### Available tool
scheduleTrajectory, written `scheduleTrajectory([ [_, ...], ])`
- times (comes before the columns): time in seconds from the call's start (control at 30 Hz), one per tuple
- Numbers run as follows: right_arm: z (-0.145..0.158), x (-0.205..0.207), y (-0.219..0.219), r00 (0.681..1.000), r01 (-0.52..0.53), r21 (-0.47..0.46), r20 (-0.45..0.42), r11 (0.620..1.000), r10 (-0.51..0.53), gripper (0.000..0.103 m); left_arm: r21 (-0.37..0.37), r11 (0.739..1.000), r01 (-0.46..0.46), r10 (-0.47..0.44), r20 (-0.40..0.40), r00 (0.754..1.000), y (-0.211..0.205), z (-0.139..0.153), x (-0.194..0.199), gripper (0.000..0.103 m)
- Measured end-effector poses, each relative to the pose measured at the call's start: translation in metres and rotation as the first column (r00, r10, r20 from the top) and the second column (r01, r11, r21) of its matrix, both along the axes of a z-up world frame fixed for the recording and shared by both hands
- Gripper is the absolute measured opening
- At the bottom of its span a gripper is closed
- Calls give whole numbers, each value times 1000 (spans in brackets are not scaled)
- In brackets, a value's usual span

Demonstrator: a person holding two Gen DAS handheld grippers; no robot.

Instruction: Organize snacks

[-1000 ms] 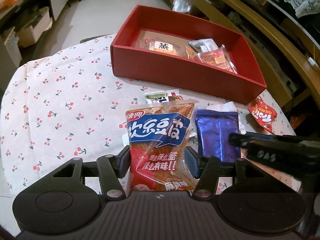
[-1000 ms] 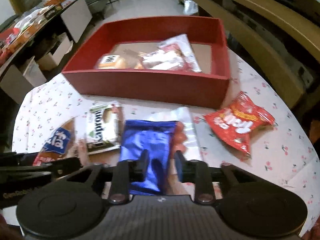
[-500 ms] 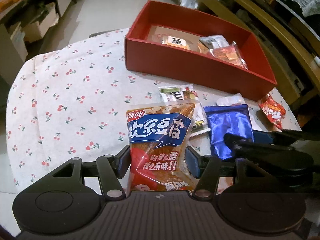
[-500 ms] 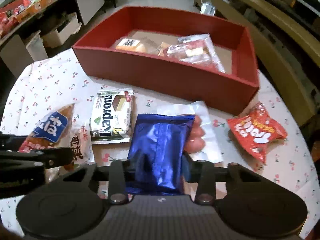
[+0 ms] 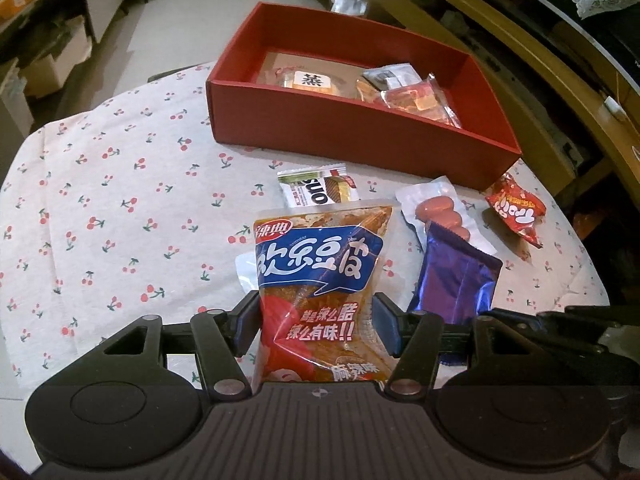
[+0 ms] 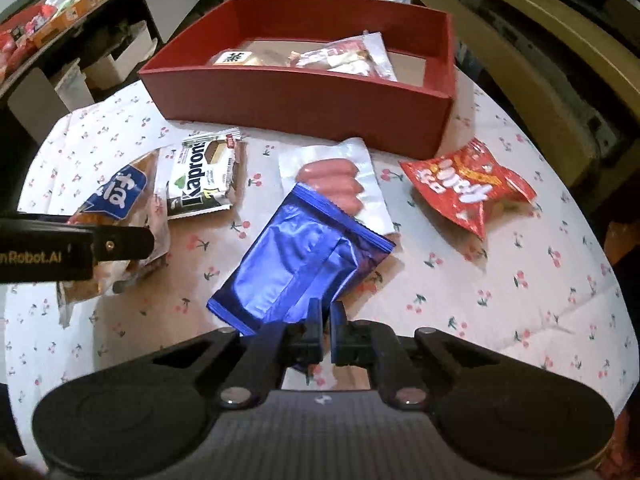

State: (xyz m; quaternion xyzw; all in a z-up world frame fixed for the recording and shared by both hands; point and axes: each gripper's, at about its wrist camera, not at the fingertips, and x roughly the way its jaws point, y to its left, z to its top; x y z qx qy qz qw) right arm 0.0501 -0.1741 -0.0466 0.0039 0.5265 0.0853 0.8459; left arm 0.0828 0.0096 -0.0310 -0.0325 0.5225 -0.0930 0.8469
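My left gripper [image 5: 316,324] is shut on an orange and blue tofu snack pack [image 5: 320,292], held upright above the table; it also shows in the right wrist view [image 6: 120,220]. My right gripper [image 6: 325,326] is shut on the corner of a shiny blue packet [image 6: 304,268], lifted and tilted; it also shows in the left wrist view [image 5: 456,284]. The red box [image 5: 360,132] stands at the far side with several snacks inside. It also shows in the right wrist view [image 6: 304,96].
On the cherry-print tablecloth [image 5: 100,220] lie a Kaprons wafer pack [image 6: 204,176], a clear sausage pack [image 6: 332,180] and a red crinkled packet [image 6: 468,188]. Shelves with goods stand at the left [image 6: 60,20], wooden furniture at the right [image 5: 560,80].
The right gripper closed tight on the blue packet's corner and lifted it, so the packet now hangs tilted. The left gripper rose slightly, still holding the tofu pack.
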Motion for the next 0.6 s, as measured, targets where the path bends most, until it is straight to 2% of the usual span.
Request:
scheduleTrajectory([
  [0.13,-1,1,-14,999,43,46,-30,998,-42,22,-6,1000,2,-2,1,1000,0,1,0,67],
  [0.2,0,2,-18,998,65,42,-24,997,-64,26,-9,1000,6,-6,1,1000,1,1,-1,67],
  [0.3,4,4,-21,995,104,43,-9,994,-104,48,-17,1000,5,-5,0,1000,2,1,0,67],
  [0.33,5,5,-22,993,117,55,-7,992,-117,59,-19,1000,5,-4,0,1000,2,1,0,67],
  [0.37,7,5,-22,991,132,72,-6,989,-132,63,-19,1000,4,-4,1,1000,1,1,0,67],
  [0.5,10,13,-20,982,191,166,-40,967,-186,71,-25,1000,-3,3,3,1000,2,1,2,67],
  [0.6,6,17,-2,984,177,128,-37,976,-173,73,-23,1000,-15,15,6,1000,4,1,3,67],
])
